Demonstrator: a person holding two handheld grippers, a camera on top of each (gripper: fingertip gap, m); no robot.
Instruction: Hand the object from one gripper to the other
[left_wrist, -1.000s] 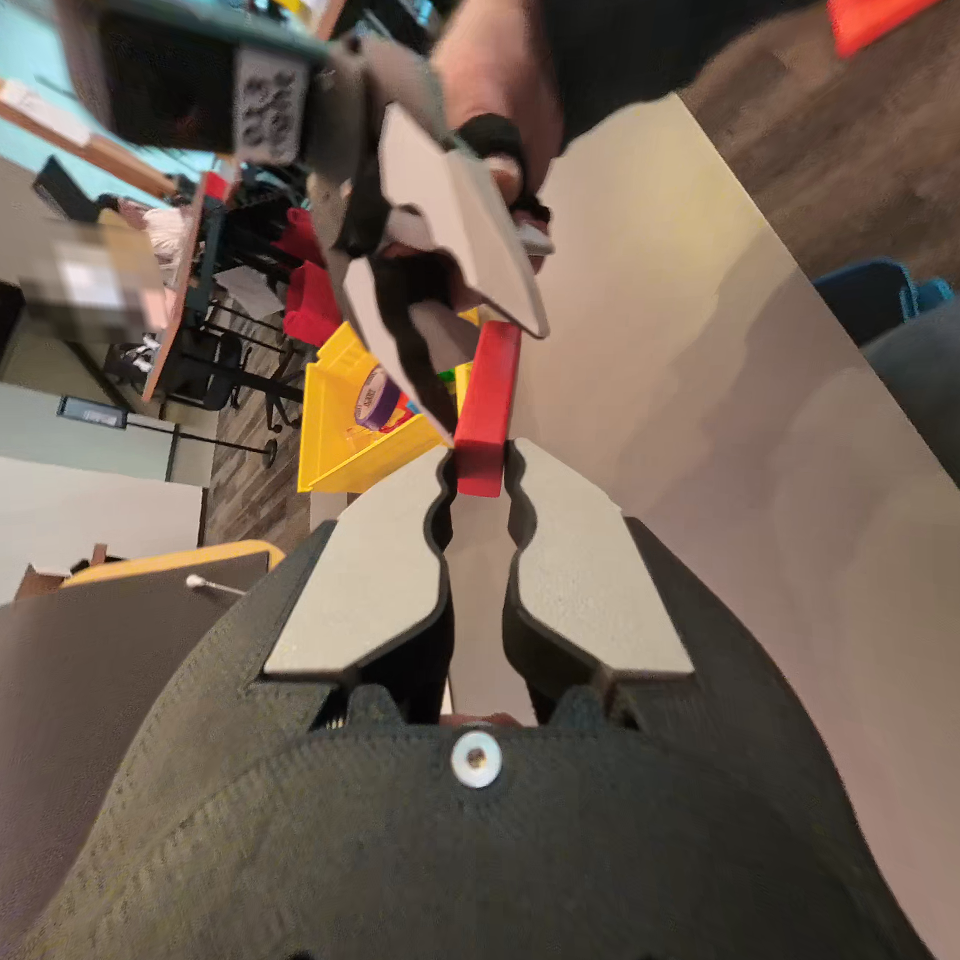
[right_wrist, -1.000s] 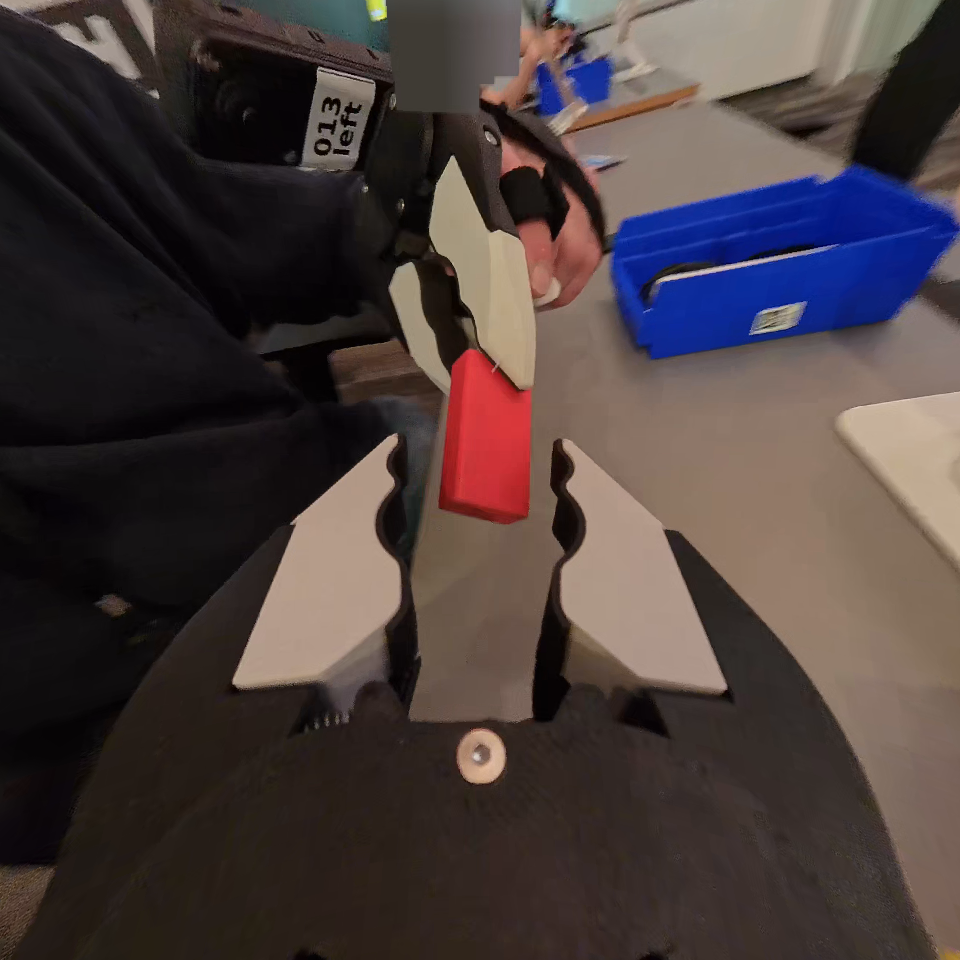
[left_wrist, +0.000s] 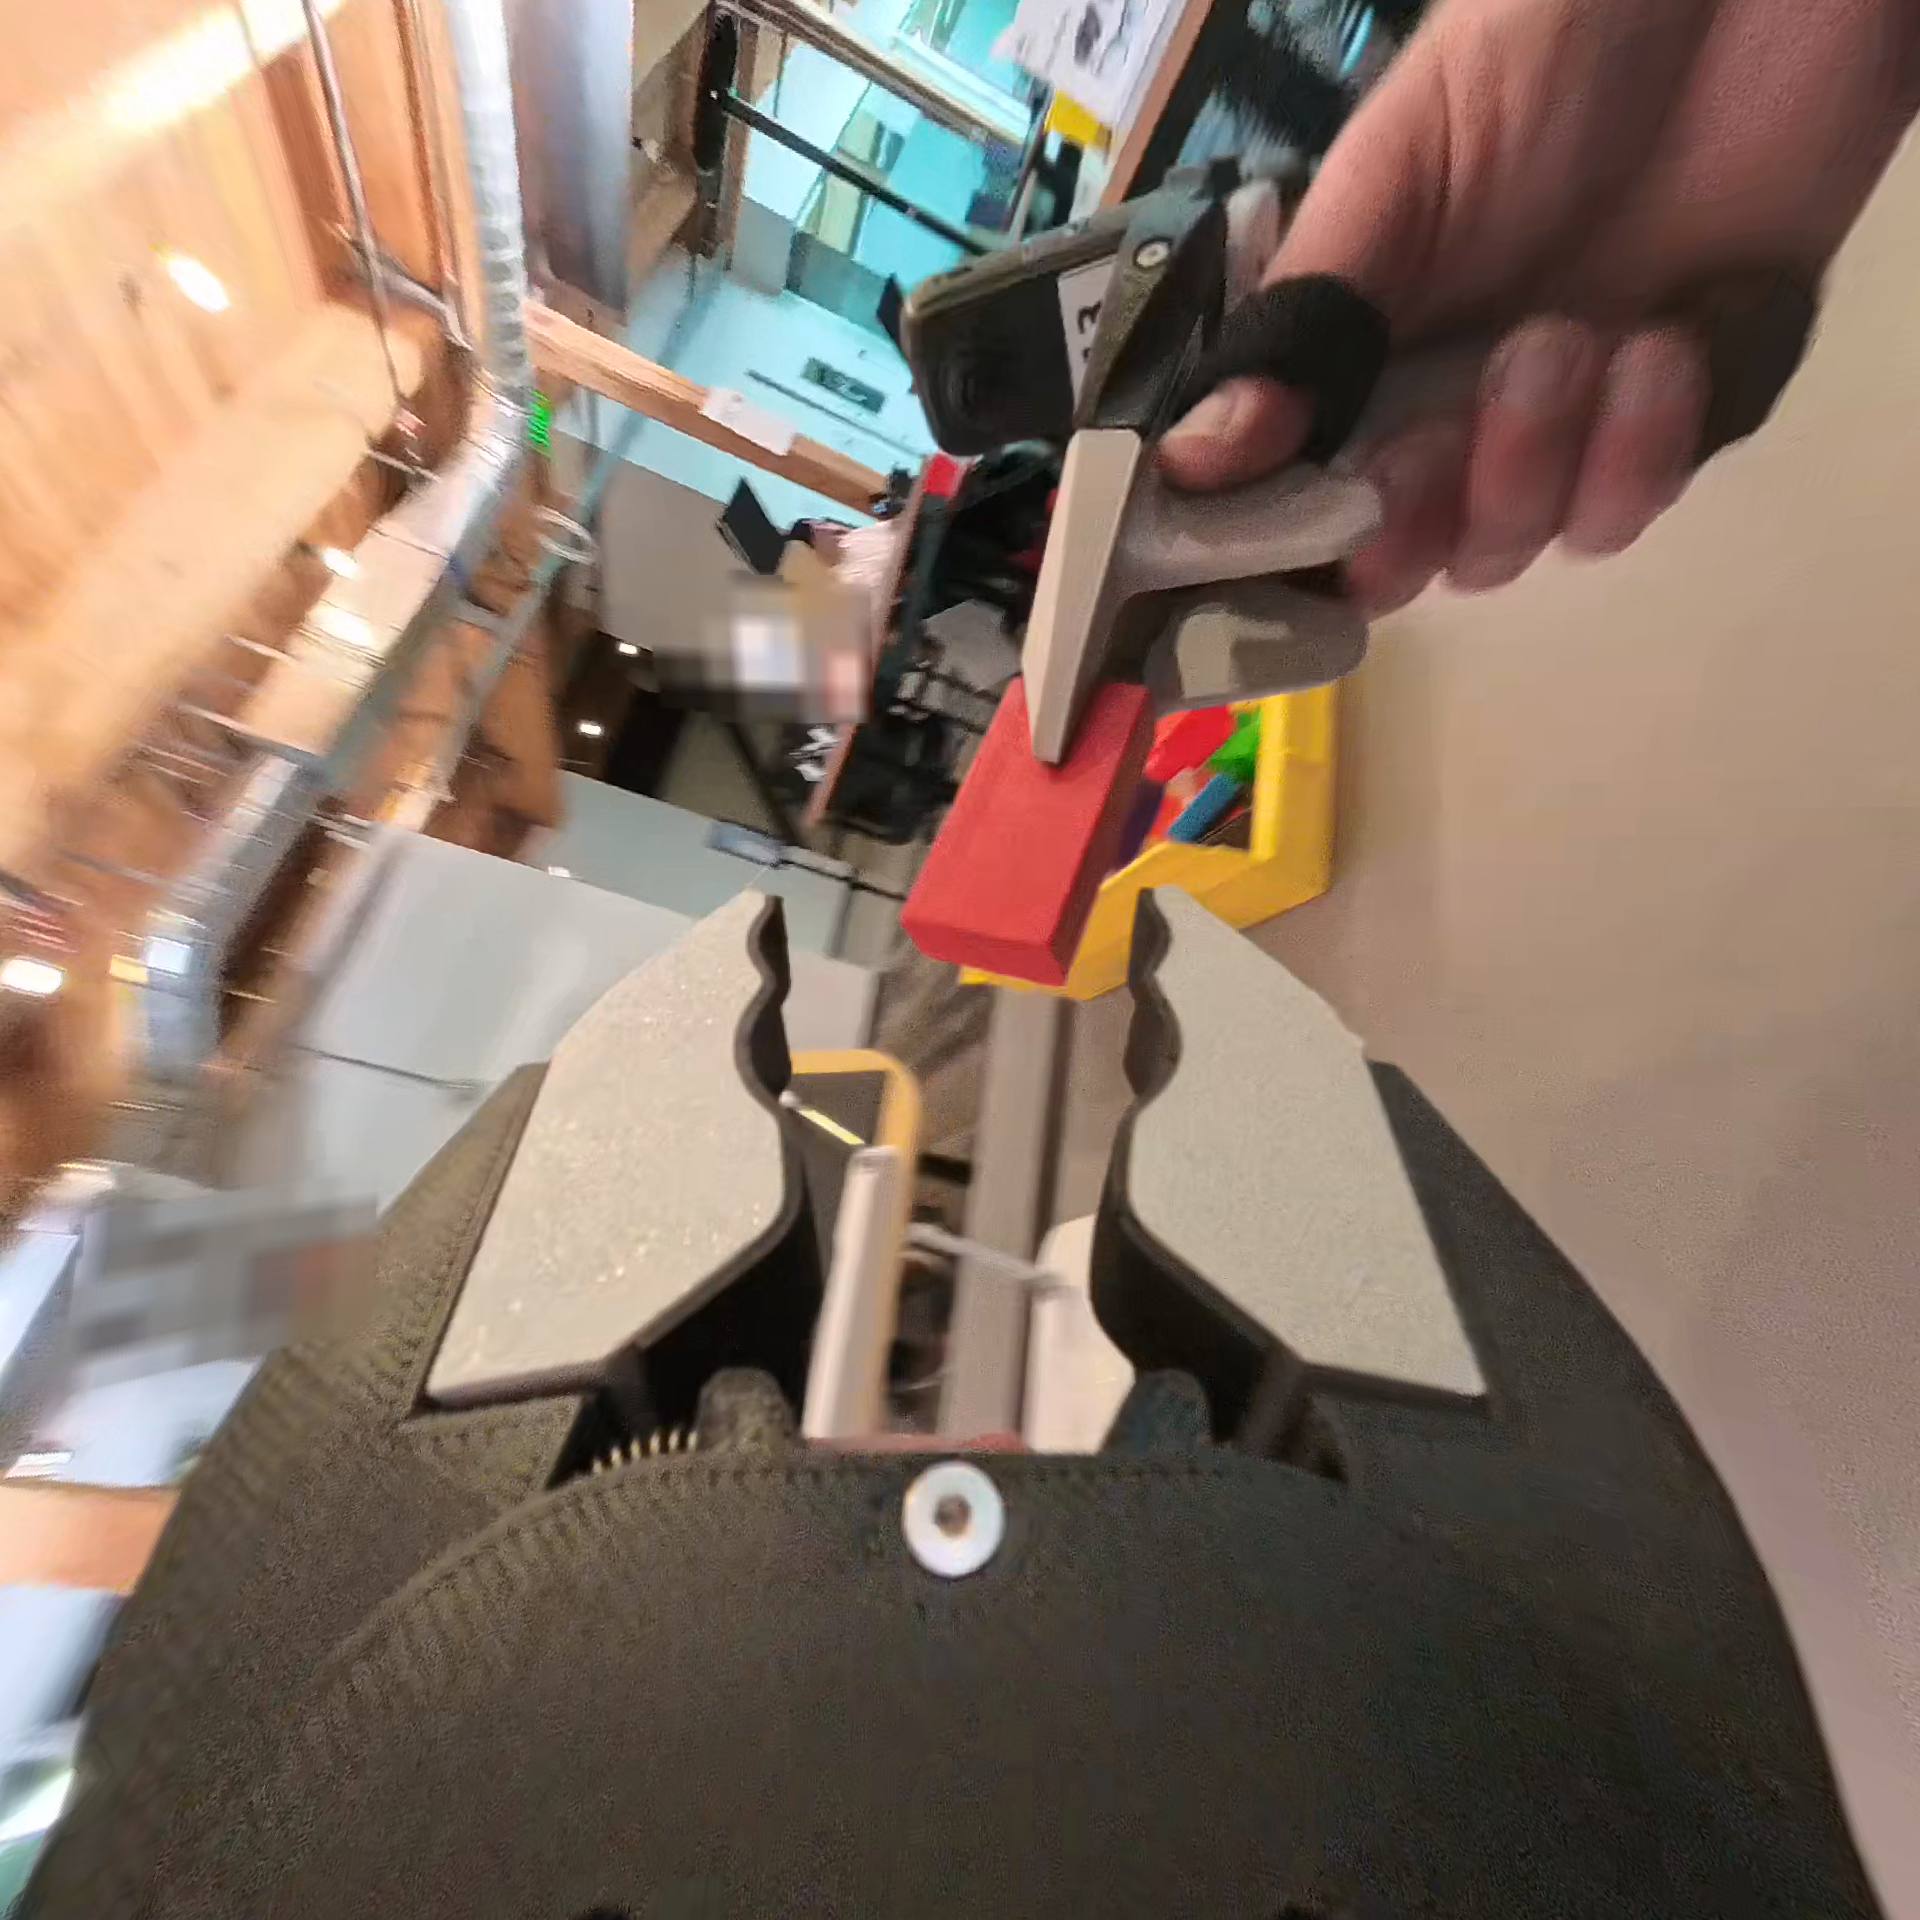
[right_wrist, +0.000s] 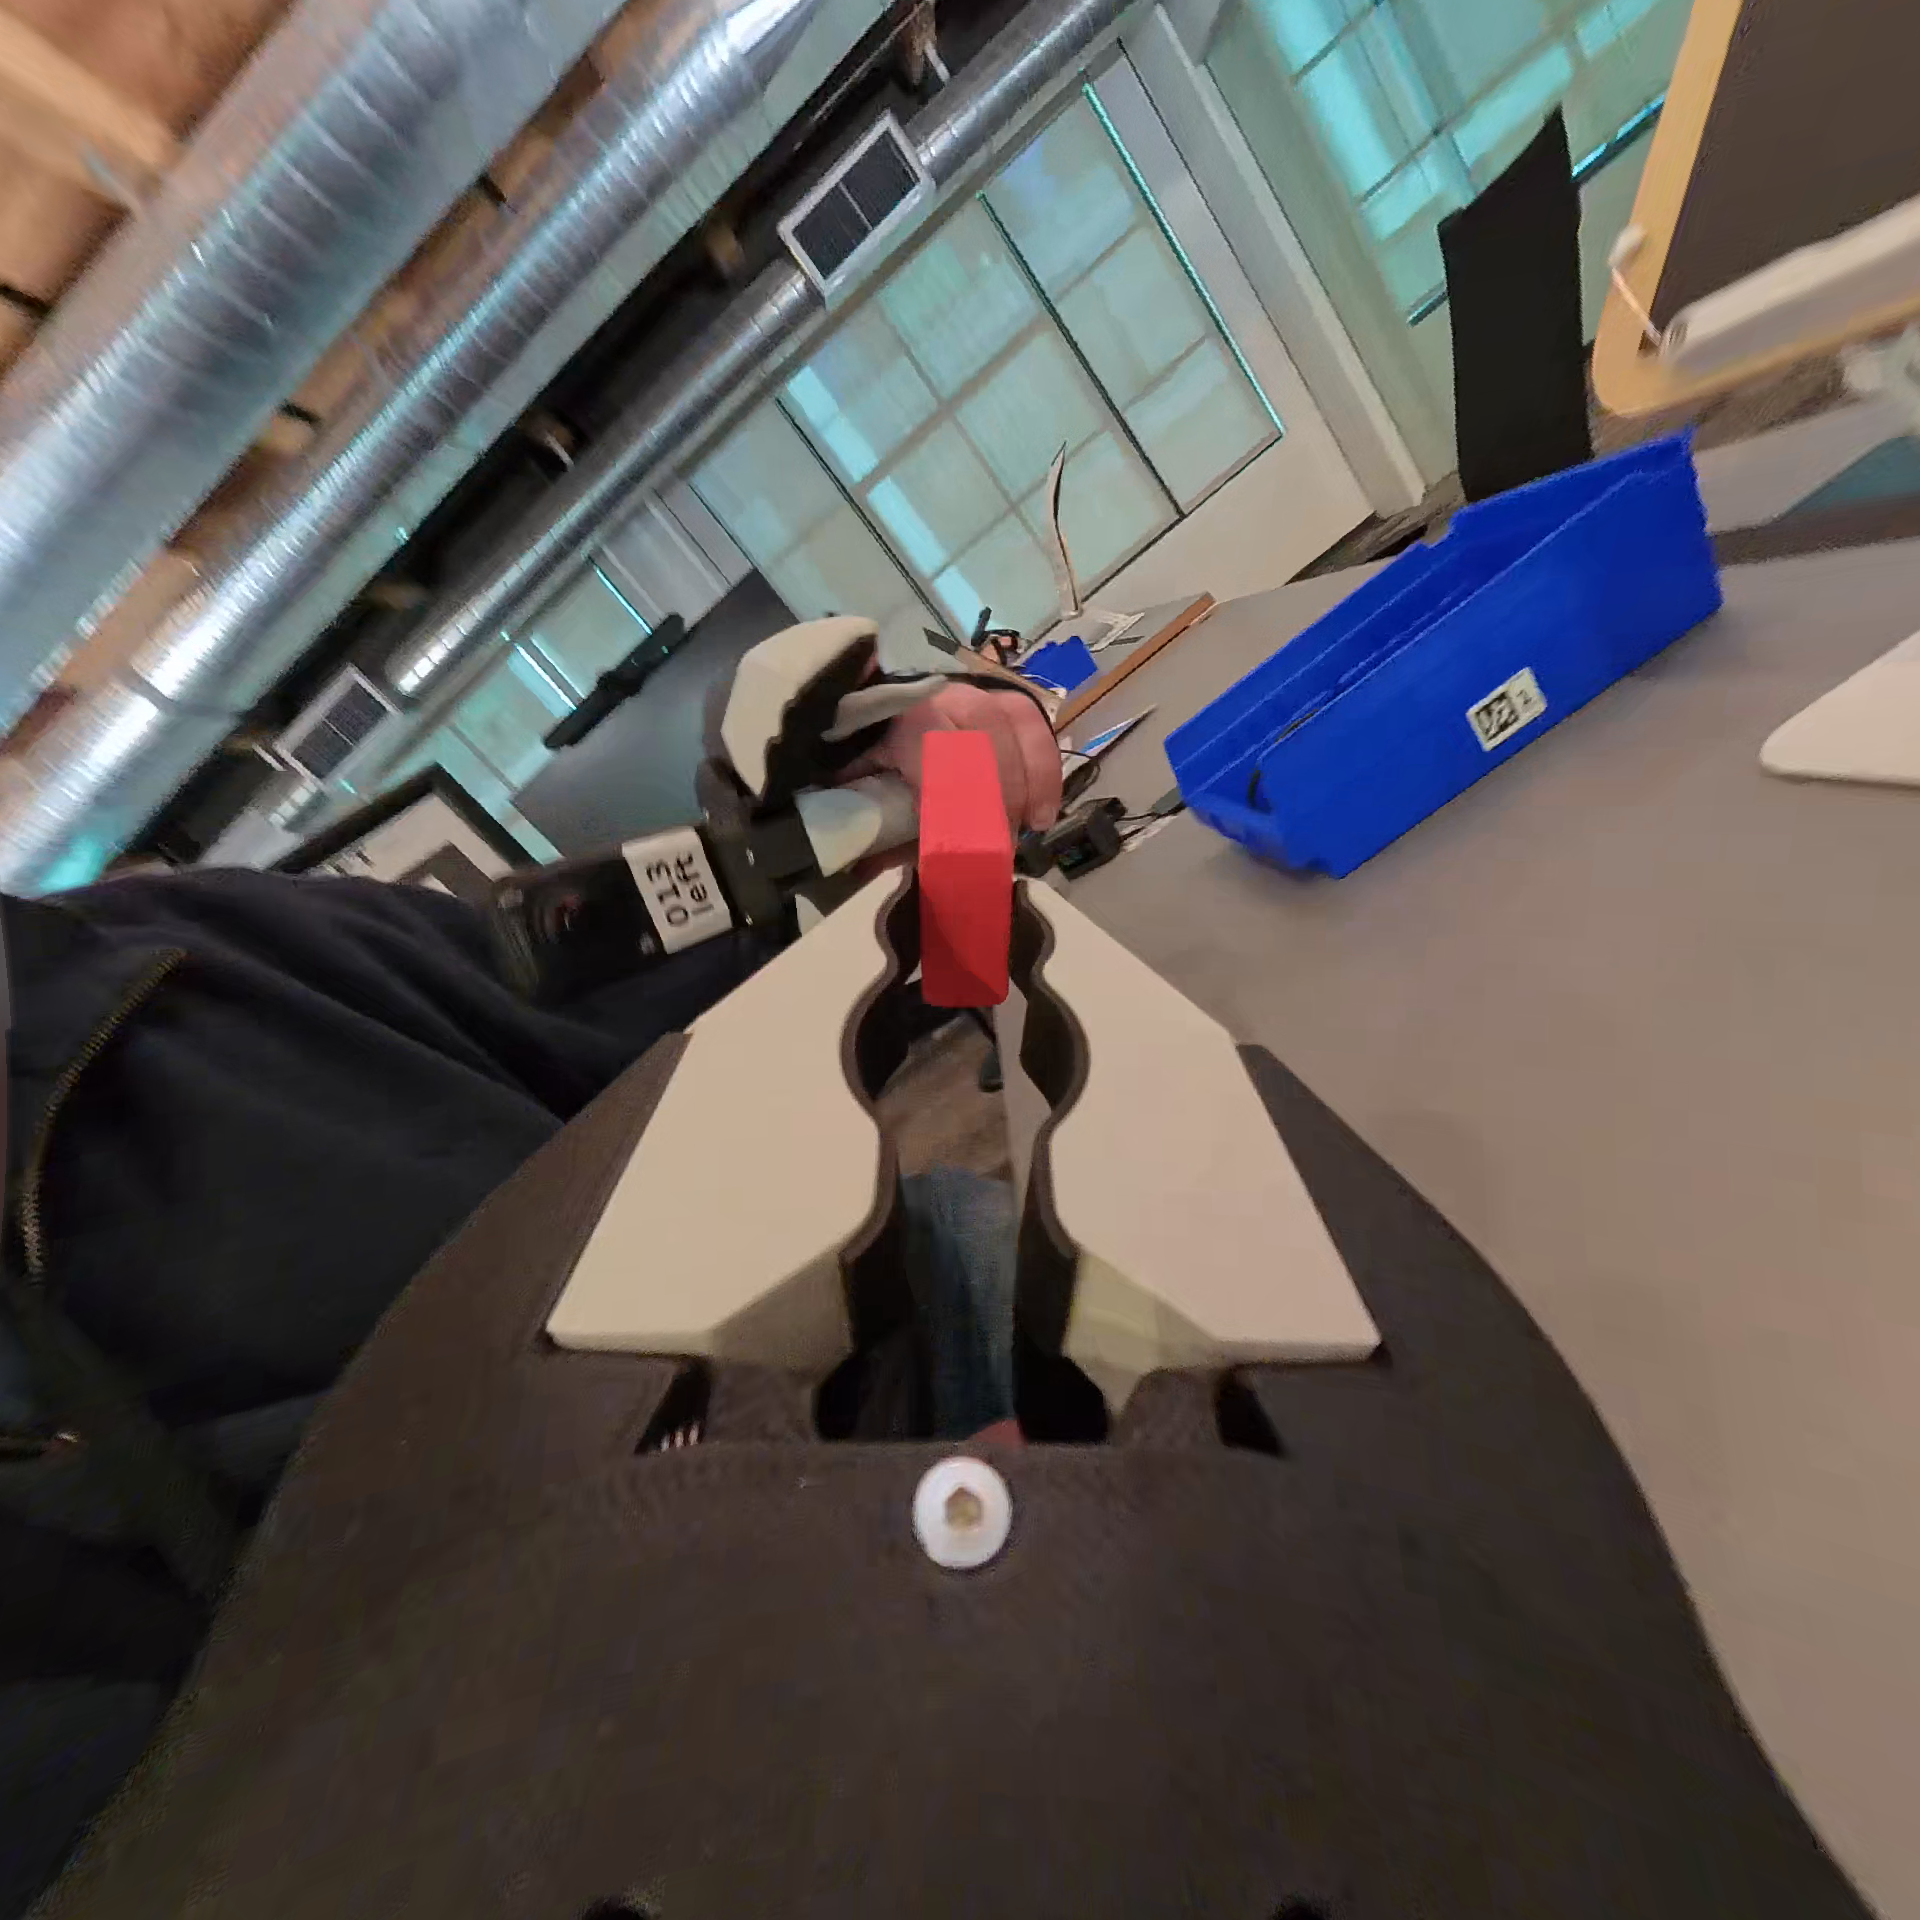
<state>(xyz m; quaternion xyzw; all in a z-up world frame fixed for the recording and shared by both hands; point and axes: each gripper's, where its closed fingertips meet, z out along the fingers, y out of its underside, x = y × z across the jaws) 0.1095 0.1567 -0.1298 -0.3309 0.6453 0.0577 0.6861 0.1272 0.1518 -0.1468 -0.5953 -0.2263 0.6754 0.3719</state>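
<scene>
Handover finishing: right tongs (right_wrist: 961, 914) are pinching the red block (right_wrist: 963, 868), left tongs (left_wrist: 956, 935) are hanging spread and empty; next, right is carrying it clear.

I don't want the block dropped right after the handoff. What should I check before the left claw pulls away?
1. Right claw shut on the red block: ok.
2. Left claw open, both fingers apart from the block: ok.
3. Grip depth: only the right claw's tips pinch one end of the block: not ok.
4. Grip firmness: cannot tell.
5. Free space behind the left claw for its retreat: cannot tell.
</scene>
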